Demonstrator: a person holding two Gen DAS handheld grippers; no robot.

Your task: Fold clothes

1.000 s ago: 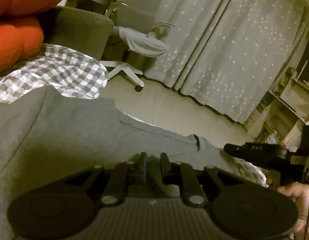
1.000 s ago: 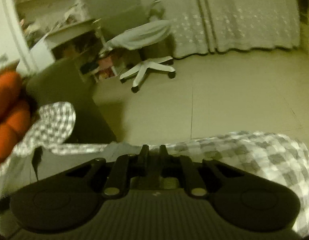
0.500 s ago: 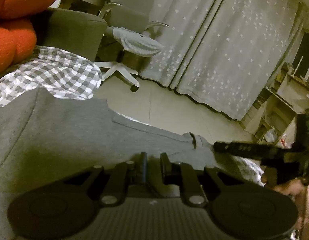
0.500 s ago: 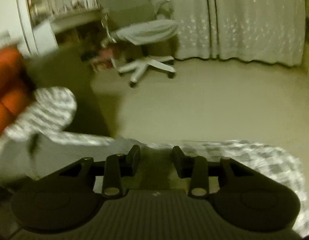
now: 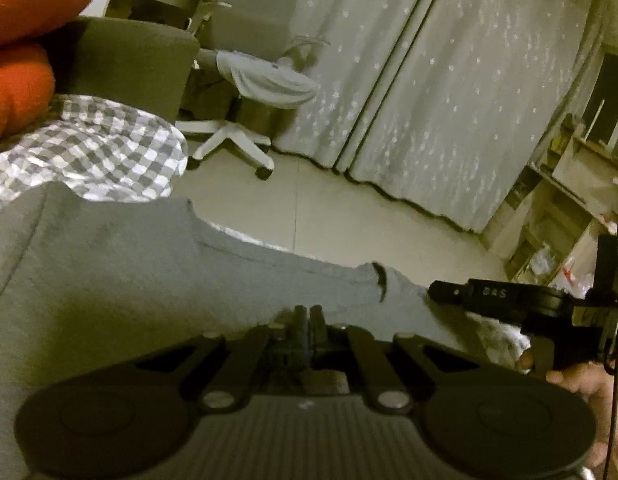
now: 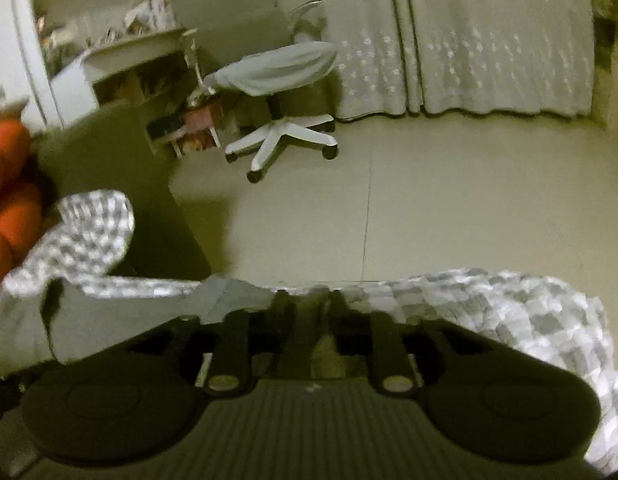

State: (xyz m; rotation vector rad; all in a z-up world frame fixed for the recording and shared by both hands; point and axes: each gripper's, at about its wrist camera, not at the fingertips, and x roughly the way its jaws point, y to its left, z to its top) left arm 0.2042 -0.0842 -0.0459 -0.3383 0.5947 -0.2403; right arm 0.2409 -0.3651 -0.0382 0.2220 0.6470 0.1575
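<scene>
Grey garment point(image 5: 121, 272) spread over a checked sheet point(image 5: 97, 152), both grippers at its near edge.

Left gripper point(image 5: 308, 314) pinched closed on the grey cloth, fingers pressed together with fabric bunched at the tips. Right gripper point(image 6: 309, 304) spread apart, fingers either side of a gap above the garment's edge, gripping nothing; seen from the left wrist off to the right, carried in a hand point(image 5: 589, 384). Orange cushions point(image 5: 25, 32) at far left, white swivel chair point(image 6: 285, 112) and starred curtains point(image 5: 449, 92) beyond on the tiled floor.

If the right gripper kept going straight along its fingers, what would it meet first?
The right gripper would probably meet the grey-and-white checked bedcover edge at its fingertips first, beside the plain grey cotton garment; beyond lies bare floor. Depth is unclear.
</scene>
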